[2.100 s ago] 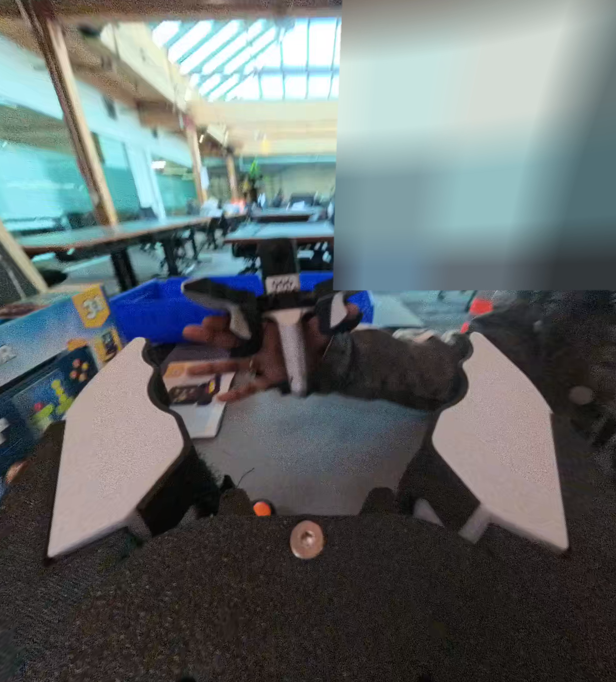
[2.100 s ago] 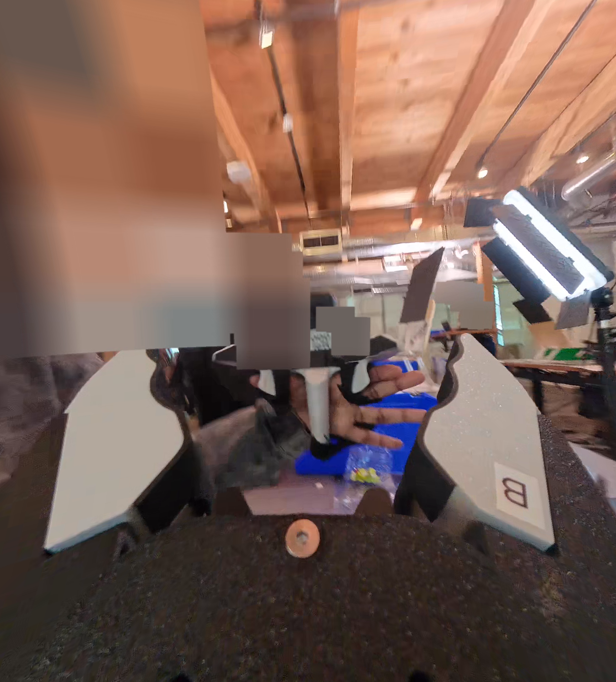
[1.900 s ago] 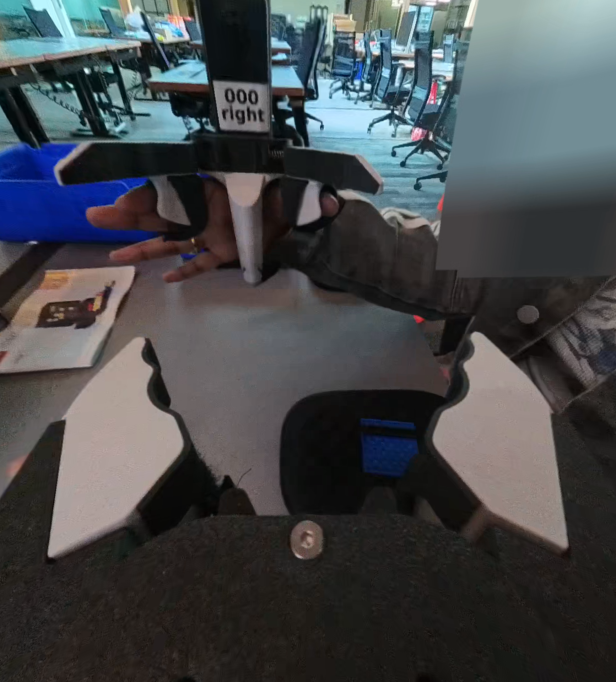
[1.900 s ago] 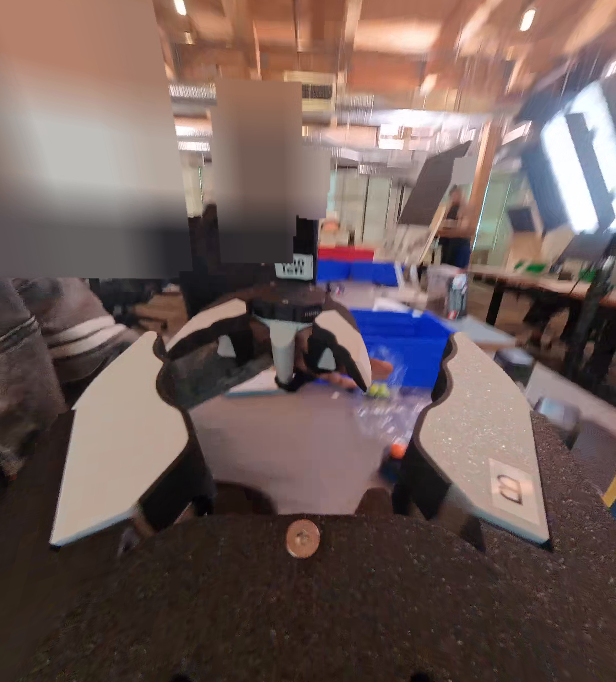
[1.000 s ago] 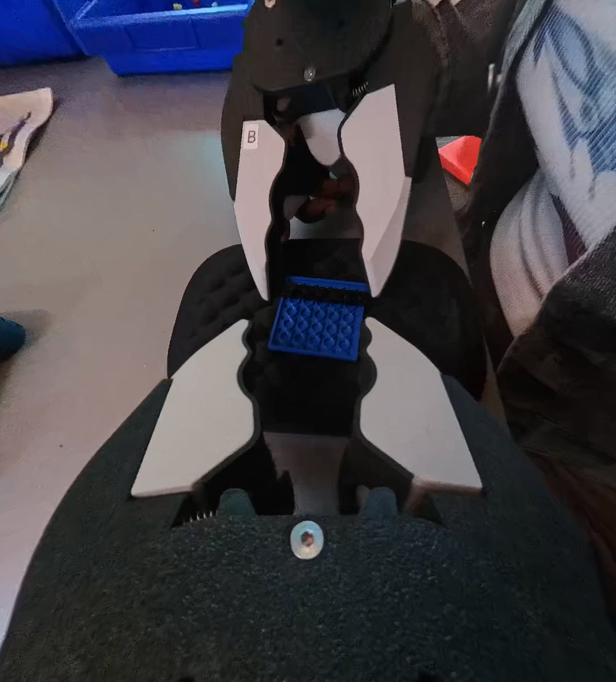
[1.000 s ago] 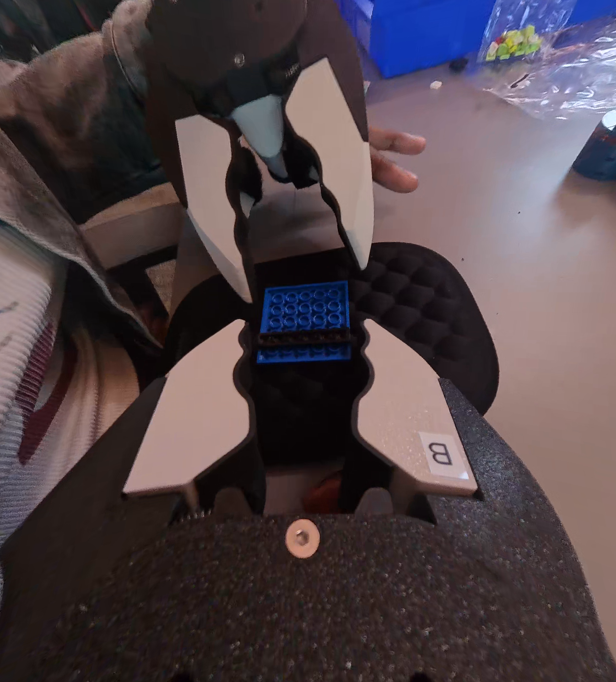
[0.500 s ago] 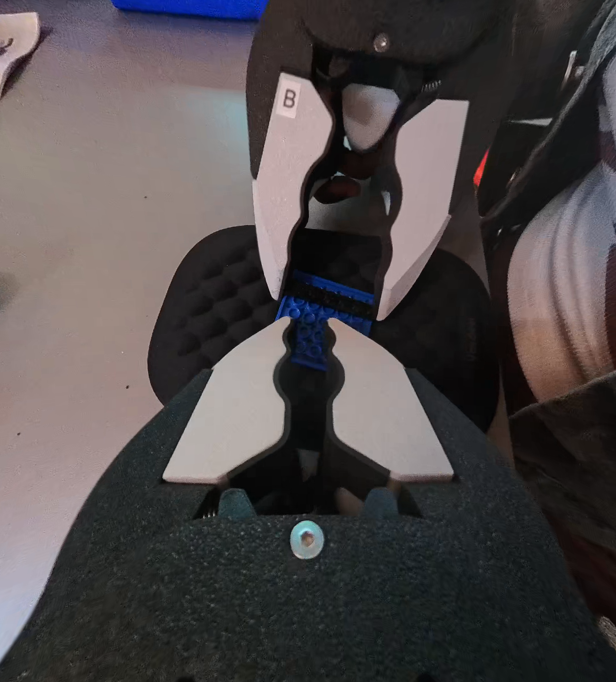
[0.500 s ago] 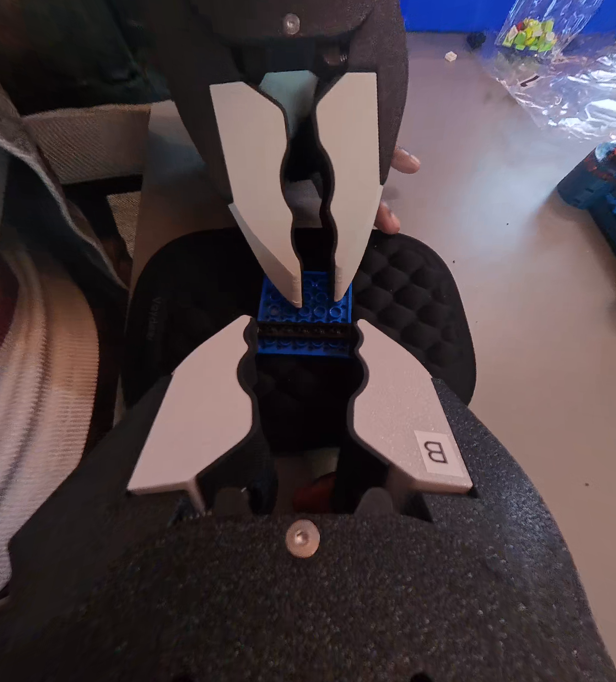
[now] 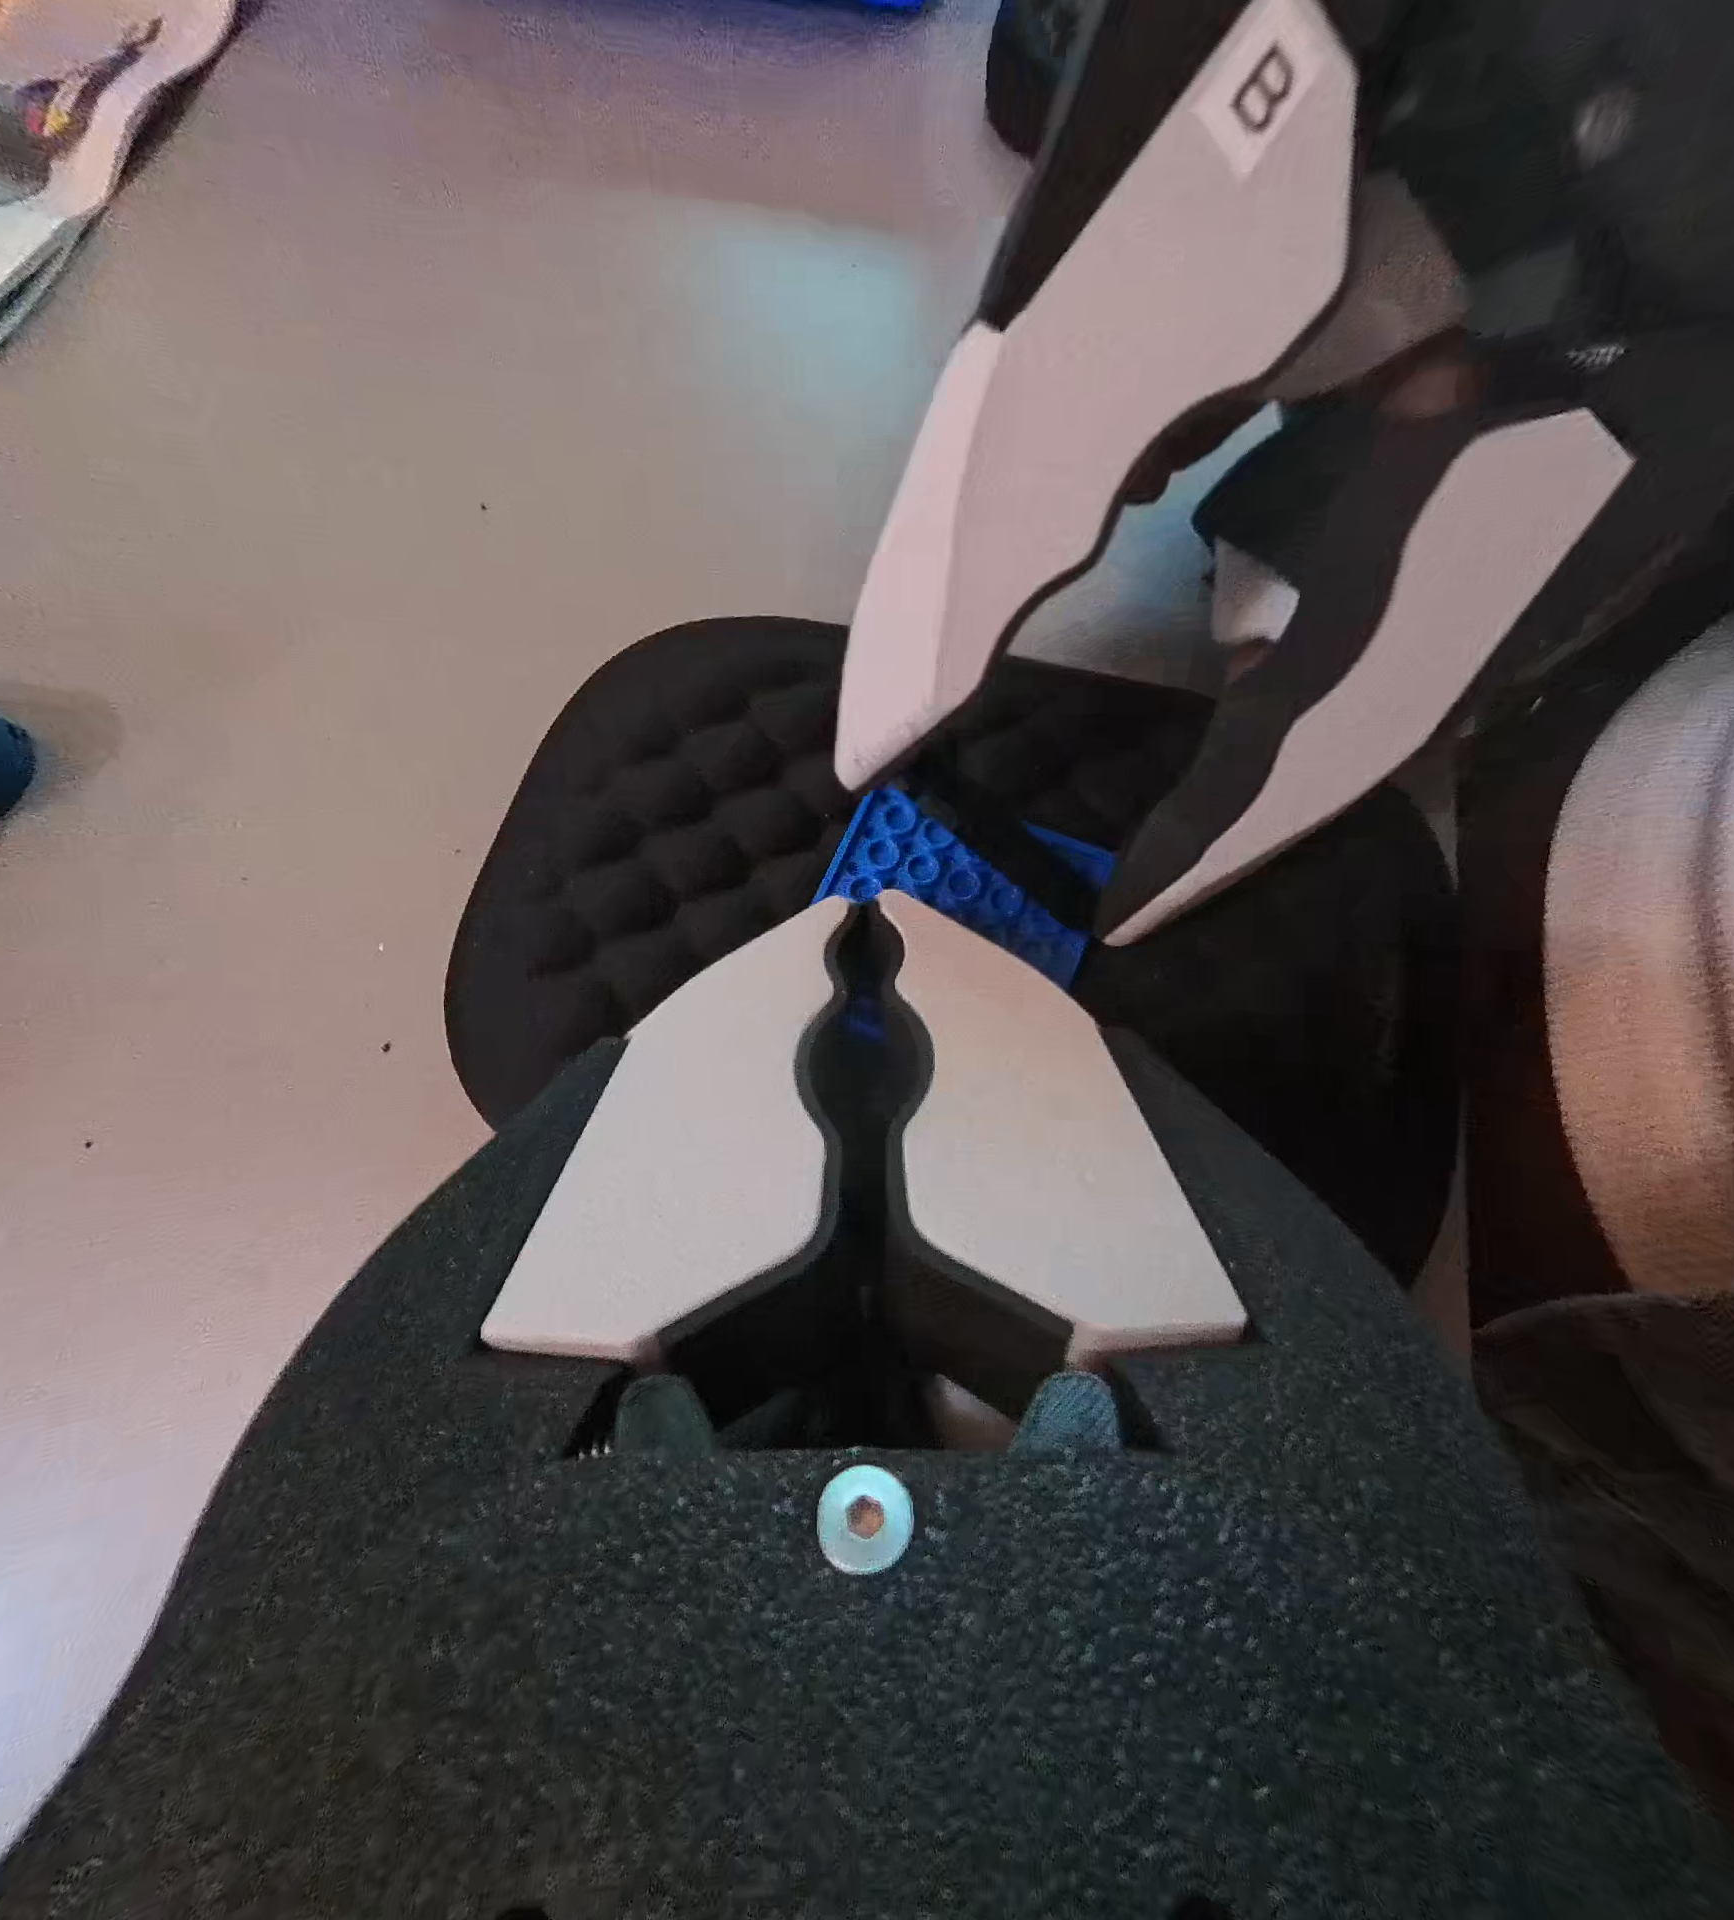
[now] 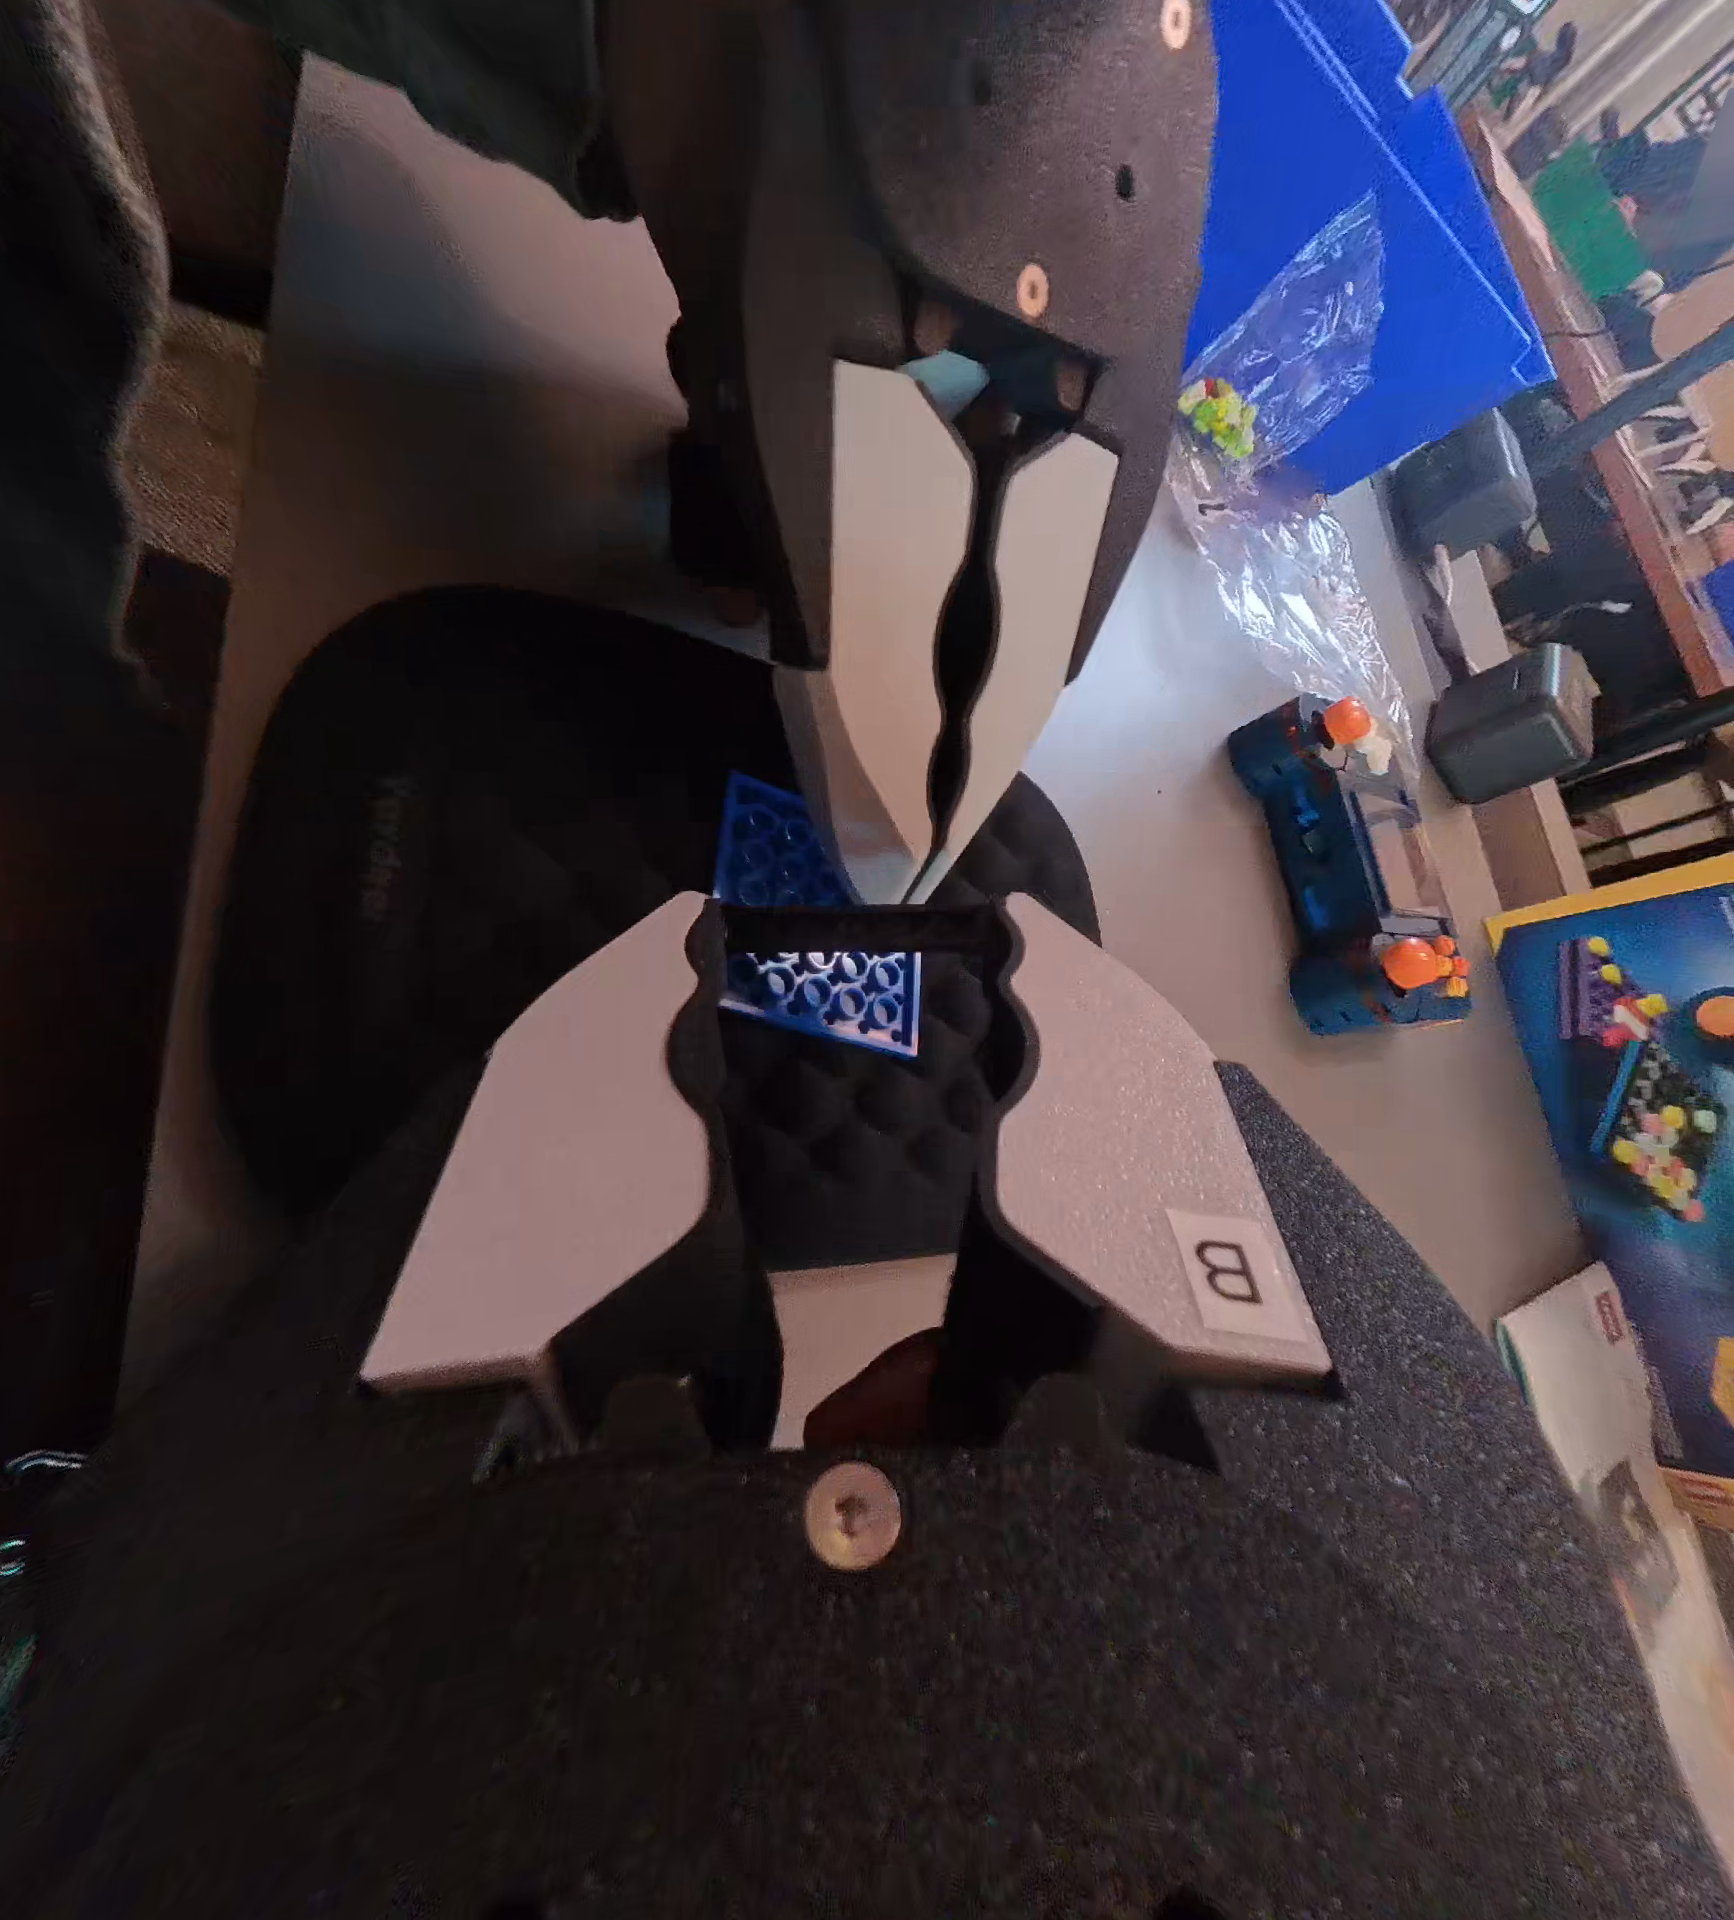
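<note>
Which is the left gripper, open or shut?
Shut: left gripper pinches the flat blue studded toy-brick plate, fingertips nearly meeting at its edge.

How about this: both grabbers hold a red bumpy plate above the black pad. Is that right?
Not red. The plate is blue, as the left wrist view shows. The left gripper and right gripper both hold it above the black pad.

An open office: long desks (image 10: 1673,312), blue bins (image 10: 1362,260), toy-brick box (image 10: 1673,1143).

Grey table (image 9: 343,582), black quilted pad (image 9: 655,831), booklet (image 9: 21,177), toy box (image 10: 1694,1122), clear bag (image 10: 1278,488)
</note>
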Demonstrator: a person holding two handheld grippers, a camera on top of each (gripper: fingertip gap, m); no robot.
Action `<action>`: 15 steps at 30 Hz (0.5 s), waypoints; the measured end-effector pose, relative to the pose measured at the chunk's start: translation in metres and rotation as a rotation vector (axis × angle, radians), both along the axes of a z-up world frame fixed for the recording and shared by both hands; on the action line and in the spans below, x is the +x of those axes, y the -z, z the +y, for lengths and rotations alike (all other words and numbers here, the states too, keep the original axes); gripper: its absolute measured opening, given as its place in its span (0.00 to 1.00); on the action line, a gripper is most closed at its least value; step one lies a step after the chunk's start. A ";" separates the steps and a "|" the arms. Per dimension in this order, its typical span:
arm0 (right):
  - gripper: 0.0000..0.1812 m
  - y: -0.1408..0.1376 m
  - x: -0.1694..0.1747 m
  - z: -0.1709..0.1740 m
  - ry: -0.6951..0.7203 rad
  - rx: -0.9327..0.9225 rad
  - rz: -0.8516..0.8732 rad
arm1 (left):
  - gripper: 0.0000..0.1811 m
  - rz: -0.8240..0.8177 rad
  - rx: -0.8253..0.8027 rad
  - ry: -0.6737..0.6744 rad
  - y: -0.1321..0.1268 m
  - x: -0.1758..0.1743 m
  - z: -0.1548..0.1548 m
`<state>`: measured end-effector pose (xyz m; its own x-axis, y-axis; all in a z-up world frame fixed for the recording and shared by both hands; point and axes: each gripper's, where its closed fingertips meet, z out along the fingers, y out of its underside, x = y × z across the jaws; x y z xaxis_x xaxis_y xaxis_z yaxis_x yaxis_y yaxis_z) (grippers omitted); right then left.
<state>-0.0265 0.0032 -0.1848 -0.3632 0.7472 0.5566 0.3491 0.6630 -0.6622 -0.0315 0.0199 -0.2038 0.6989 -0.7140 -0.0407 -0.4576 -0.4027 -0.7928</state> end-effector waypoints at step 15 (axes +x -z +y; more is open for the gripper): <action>0.26 -0.090 0.001 0.043 0.003 -0.086 0.558 | 0.21 -0.867 0.140 -0.225 -0.118 -0.006 0.020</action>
